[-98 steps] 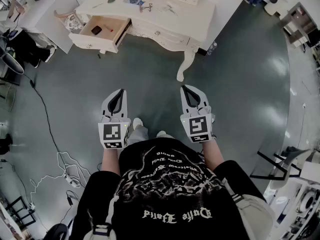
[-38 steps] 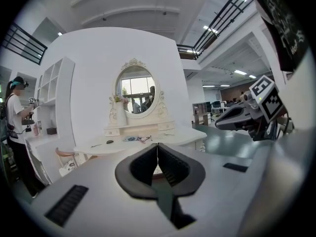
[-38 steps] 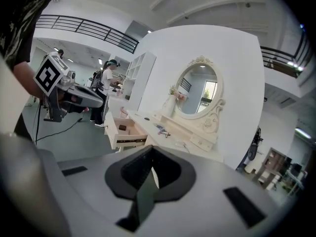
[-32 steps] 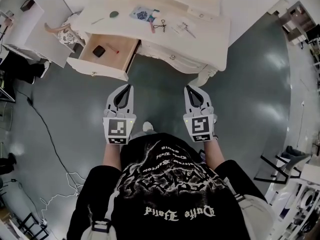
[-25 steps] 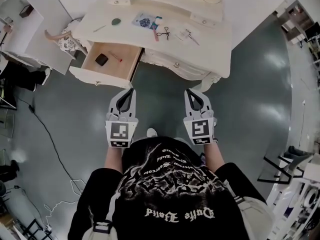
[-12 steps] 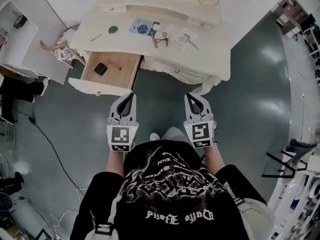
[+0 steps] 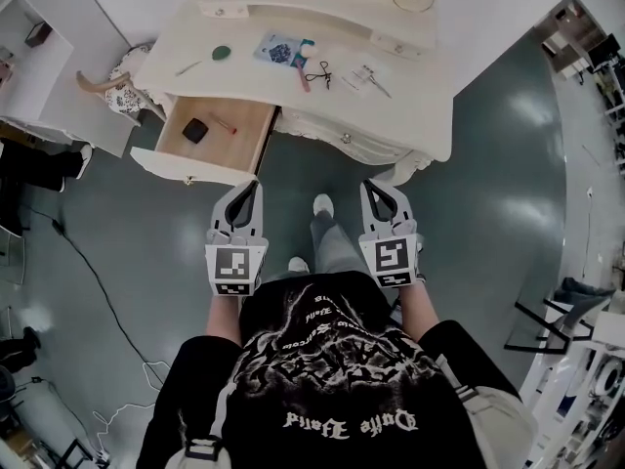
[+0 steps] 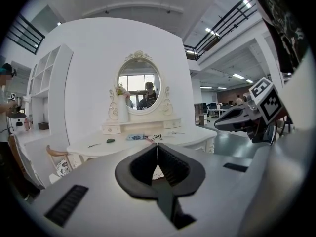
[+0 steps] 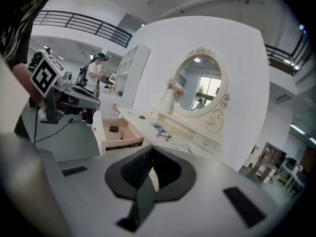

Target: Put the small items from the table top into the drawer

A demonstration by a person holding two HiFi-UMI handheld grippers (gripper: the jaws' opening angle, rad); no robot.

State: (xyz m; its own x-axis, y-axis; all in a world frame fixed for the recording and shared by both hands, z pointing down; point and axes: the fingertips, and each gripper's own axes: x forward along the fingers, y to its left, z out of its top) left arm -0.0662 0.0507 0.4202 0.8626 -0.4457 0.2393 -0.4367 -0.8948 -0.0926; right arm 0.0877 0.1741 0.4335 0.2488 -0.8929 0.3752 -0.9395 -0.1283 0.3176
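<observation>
Head view alone gives the layout from above: the left gripper and right gripper, two in all, are level with each other over the grey floor, short of the white dressing table. Both pairs of fingers are closed together with nothing between them.

One open wooden drawer juts from the table's left end. It holds two things, a small black block and a thin red stick.

Beyond it, six small items can be made out on the top:
- a thin grey stick
- a dark green oval
- a blue patterned packet
- a pink stick with a teal end
- a black wire-like piece
- a clear packet with something metal

Right gripper view also sees into the drawer, with the block inside. Left gripper view misses the drawer, but both gripper views add what the head view lacks: one oval mirror and one white vase behind the items.
</observation>
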